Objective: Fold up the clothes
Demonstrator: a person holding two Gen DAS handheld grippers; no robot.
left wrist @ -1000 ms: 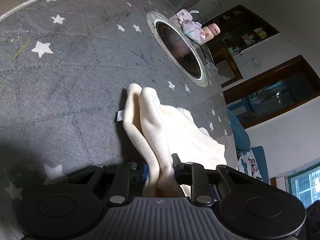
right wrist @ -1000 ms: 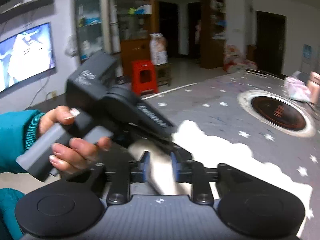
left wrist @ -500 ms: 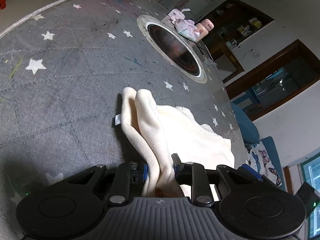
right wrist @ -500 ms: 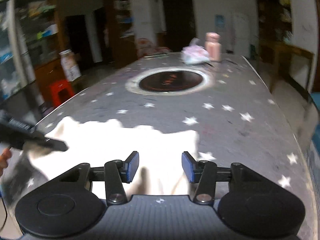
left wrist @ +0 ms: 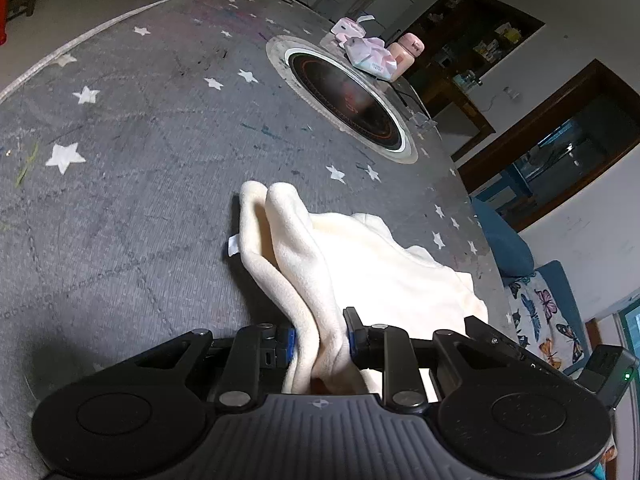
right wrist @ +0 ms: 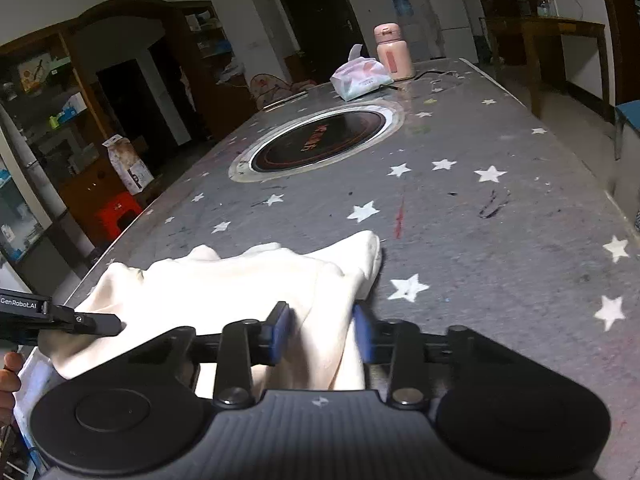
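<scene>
A cream fleece garment (left wrist: 380, 272) lies bunched on the grey star-print table cover (left wrist: 140, 160). My left gripper (left wrist: 319, 338) is shut on a doubled fold of it at the near left end. In the right wrist view the garment (right wrist: 224, 288) spreads leftward, and my right gripper (right wrist: 320, 330) is open with its blue pads either side of the garment's right edge, fabric lying between them. The left gripper (right wrist: 60, 318) shows at that view's left edge, held by a hand.
A round inset cooktop (right wrist: 316, 140) sits mid-table. Beyond it are a tissue pack (right wrist: 360, 80) and a pink bottle (right wrist: 392, 54). A red stool (right wrist: 116, 212) and cabinets stand left of the table; a blue sofa (left wrist: 536, 292) is on the other side.
My right gripper swung from facing the left gripper round to the garment's right edge and now straddles the fabric, jaws open. The left gripper kept its hold and barely moved.
</scene>
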